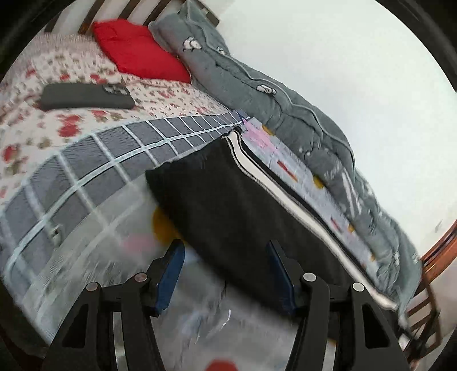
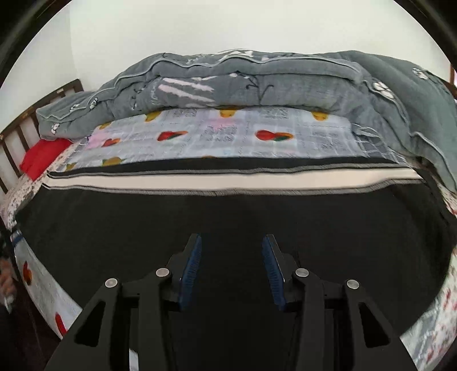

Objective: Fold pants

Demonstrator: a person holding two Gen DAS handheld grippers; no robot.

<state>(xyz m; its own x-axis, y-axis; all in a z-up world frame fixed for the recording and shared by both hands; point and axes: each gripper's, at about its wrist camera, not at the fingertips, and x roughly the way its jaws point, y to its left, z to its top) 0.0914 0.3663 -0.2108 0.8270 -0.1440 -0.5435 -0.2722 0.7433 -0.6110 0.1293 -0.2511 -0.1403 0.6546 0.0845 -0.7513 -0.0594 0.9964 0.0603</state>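
The black pants (image 2: 142, 222) lie flat on the bed, with a white and grey side stripe (image 2: 228, 180) along their far edge. In the left wrist view the pants (image 1: 228, 199) run away from me, with one end near the left gripper. My left gripper (image 1: 225, 248) is open and empty, just above the near end of the pants. My right gripper (image 2: 232, 242) is open and empty, low over the middle of the black cloth.
A rolled grey quilt (image 2: 257, 82) lies along the far side by the white wall. A red pillow (image 1: 137, 54) and a black phone (image 1: 85, 97) lie near the wooden headboard (image 1: 128, 8). A grey checked cloth (image 1: 100, 159) and a fruit-print sheet (image 2: 217, 134) cover the bed.
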